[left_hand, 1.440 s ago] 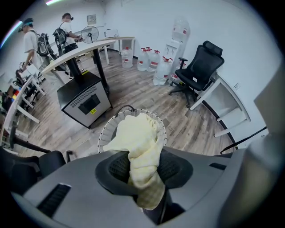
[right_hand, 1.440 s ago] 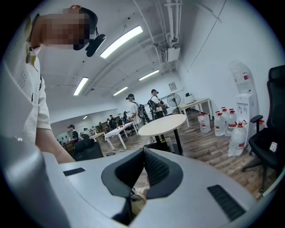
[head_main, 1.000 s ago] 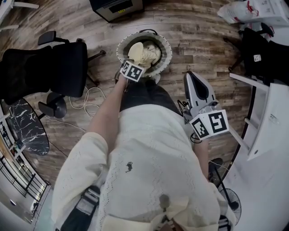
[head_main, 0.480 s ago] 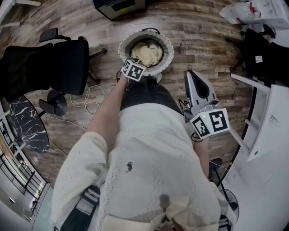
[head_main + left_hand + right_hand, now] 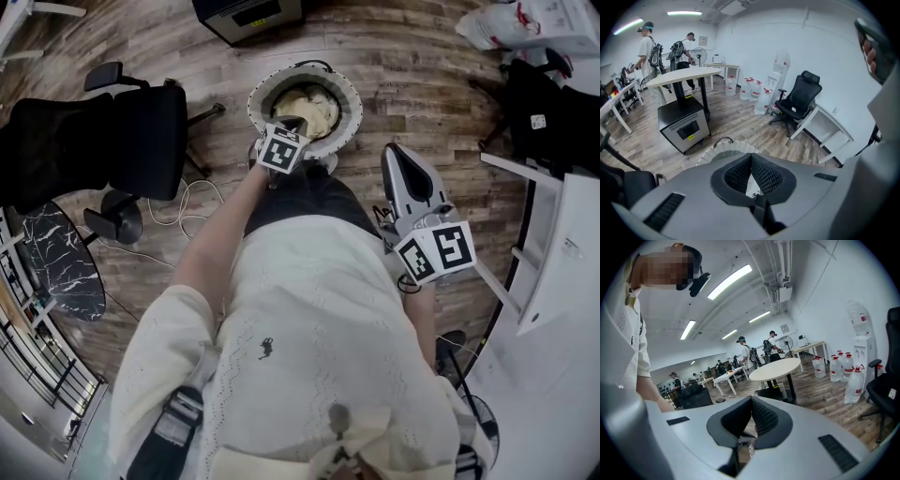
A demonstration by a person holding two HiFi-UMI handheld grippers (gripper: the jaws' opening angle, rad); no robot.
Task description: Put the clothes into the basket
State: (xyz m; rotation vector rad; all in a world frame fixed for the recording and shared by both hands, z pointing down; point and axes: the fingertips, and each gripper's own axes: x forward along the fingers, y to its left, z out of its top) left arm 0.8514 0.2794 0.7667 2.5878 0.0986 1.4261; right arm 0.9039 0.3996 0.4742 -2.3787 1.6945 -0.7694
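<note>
The wooden floor (image 5: 422, 84) carries a black office chair (image 5: 103, 141), a black cabinet (image 5: 683, 122) and a round white basket (image 5: 349, 103). The cabinet bears a yellow label (image 5: 690, 137), too small to read. The cream clothes (image 5: 314, 105) lie inside the basket. The left tongs (image 5: 291, 124) hang over the basket's near rim, just beside the clothes; their jaws have just been closing and now meet with nothing between them. The right tongs (image 5: 394, 152), jaws together and empty, are well apart from the basket.
</note>
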